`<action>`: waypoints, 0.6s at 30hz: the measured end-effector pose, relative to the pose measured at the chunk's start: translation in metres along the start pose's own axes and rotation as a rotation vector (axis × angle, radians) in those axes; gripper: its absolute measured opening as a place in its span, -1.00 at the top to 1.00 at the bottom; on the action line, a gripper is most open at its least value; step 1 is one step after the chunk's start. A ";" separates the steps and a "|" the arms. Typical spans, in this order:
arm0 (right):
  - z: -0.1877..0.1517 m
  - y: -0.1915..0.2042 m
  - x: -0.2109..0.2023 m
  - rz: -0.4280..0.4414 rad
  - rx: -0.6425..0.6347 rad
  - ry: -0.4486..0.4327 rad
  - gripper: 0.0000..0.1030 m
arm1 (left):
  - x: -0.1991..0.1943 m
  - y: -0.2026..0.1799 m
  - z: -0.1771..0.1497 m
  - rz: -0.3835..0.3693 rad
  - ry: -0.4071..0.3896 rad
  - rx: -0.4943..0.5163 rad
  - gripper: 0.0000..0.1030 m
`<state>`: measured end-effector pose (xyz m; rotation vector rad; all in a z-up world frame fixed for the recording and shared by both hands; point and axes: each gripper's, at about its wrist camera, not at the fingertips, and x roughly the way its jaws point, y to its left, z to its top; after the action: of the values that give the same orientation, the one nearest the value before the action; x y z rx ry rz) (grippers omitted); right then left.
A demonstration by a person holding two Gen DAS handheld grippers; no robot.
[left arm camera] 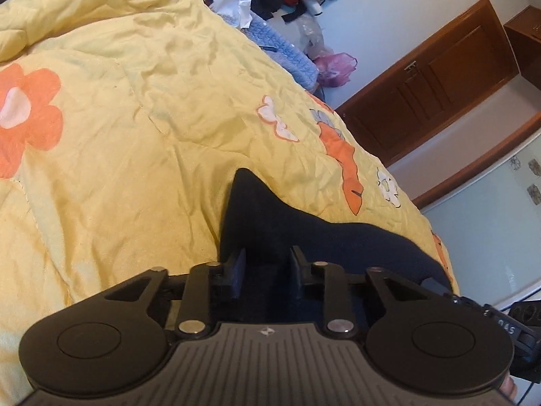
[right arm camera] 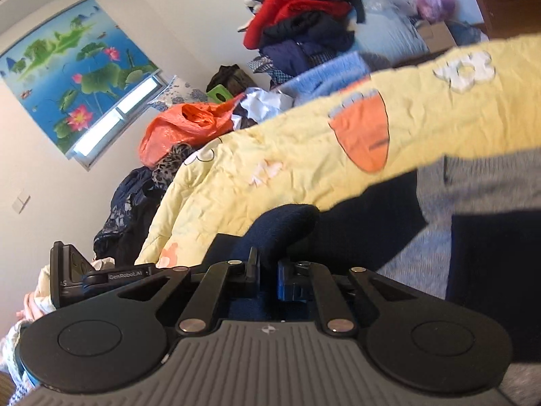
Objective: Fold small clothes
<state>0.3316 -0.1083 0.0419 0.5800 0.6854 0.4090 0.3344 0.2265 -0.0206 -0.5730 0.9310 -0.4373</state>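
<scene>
Left wrist view: left tool (left arm camera: 267,264) pinching the near edge of a dark navy garment (left arm camera: 304,233), cloth filling the narrow gap between the pads, a pointed corner rising ahead of the tool over the yellow quilt (left arm camera: 135,128) on the bed. Right wrist view: right tool (right arm camera: 268,267) pressed nearly together on a rounded bunch of the same dark navy cloth (right arm camera: 287,223), held just ahead of the fingertips and seemingly lifted off the quilt.

Step in hand, as judged: both edges gripped, ready to stretch the piece flat before a fold. Best done by drawing the two tools apart until the cloth between them goes taut, keeping both grips firm, then lowering it level onto the quilt ahead so no crease gets trapped underneath.

Long axis of the garment: apparently running from the left tool off to its right, toward the other tool, with the pointed corner aimed forward and away. Exact shape and kind of garment not clear, most of it bunched or hidden.
</scene>
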 end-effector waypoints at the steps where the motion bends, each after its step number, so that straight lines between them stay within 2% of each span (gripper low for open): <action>1: 0.003 0.001 -0.003 -0.002 -0.009 -0.005 0.70 | -0.001 -0.002 0.000 -0.010 -0.004 -0.005 0.67; 3: 0.008 0.003 -0.012 0.004 -0.010 -0.022 0.71 | -0.004 -0.010 0.001 -0.021 -0.016 -0.011 0.67; 5: 0.015 0.004 -0.023 0.008 -0.010 -0.039 0.71 | -0.008 -0.024 0.001 -0.028 -0.028 0.020 0.76; 9: 0.031 0.006 -0.048 0.005 -0.050 -0.060 0.71 | 0.001 -0.049 -0.004 -0.022 -0.006 0.054 0.76; 11: 0.038 0.003 -0.061 -0.010 -0.065 -0.075 0.71 | 0.007 -0.060 -0.009 0.020 -0.017 0.083 0.76; 14: 0.047 -0.013 -0.083 -0.036 -0.069 -0.094 0.71 | 0.019 -0.059 -0.014 0.017 -0.018 0.036 0.69; 15: 0.049 -0.019 -0.089 -0.053 -0.071 -0.100 0.71 | 0.024 -0.058 -0.016 -0.002 -0.010 0.024 0.63; 16: 0.050 -0.027 -0.095 -0.070 -0.069 -0.101 0.71 | 0.026 -0.059 -0.018 -0.015 -0.011 0.019 0.36; 17: 0.050 -0.034 -0.099 -0.084 -0.066 -0.102 0.71 | 0.027 -0.061 -0.022 -0.019 -0.025 0.020 -0.06; 18: 0.050 -0.042 -0.105 -0.098 -0.065 -0.106 0.71 | 0.026 -0.065 -0.025 -0.025 -0.040 0.032 -0.28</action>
<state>0.2989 -0.2144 0.0966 0.5010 0.5943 0.3057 0.3201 0.1548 -0.0072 -0.5630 0.8778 -0.4602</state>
